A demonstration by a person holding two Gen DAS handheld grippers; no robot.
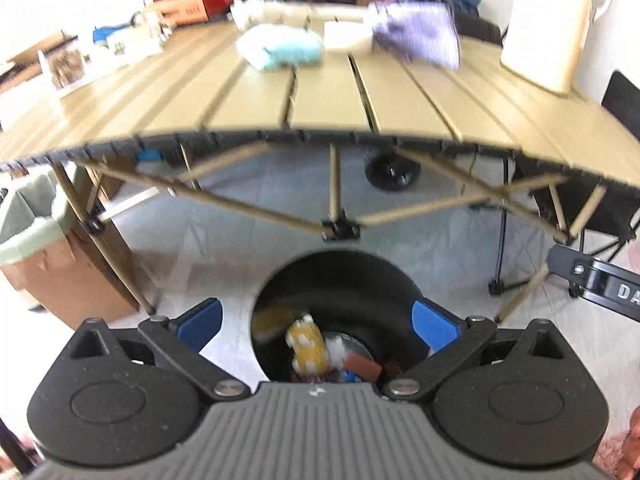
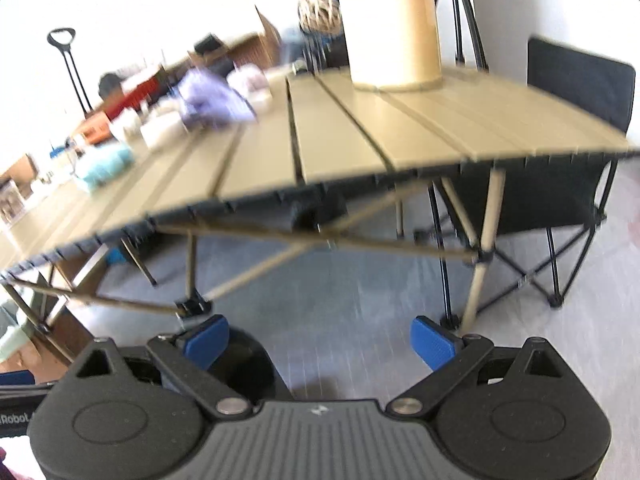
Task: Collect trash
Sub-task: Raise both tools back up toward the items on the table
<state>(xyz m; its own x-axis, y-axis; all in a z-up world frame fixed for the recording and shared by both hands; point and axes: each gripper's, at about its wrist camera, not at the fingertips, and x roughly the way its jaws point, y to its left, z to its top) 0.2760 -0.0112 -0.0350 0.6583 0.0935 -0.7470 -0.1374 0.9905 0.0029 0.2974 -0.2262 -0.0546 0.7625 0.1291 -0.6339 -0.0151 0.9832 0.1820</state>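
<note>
The left gripper (image 1: 318, 322) hangs wide open and empty above the black bin (image 1: 340, 276), where a yellow wrapper (image 1: 308, 344) lies inside. The right gripper (image 2: 320, 340), jaws equally spread and holding nothing, hovers just right of the bin (image 2: 248, 364).

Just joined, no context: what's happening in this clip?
A person with two handheld grippers is collecting trash. The left gripper is open and empty above the black bin on the floor, which already holds a yellow wrapper and other scraps. The right gripper is open too, holding nothing. Blue and purple items still sit on the folding table.
</note>
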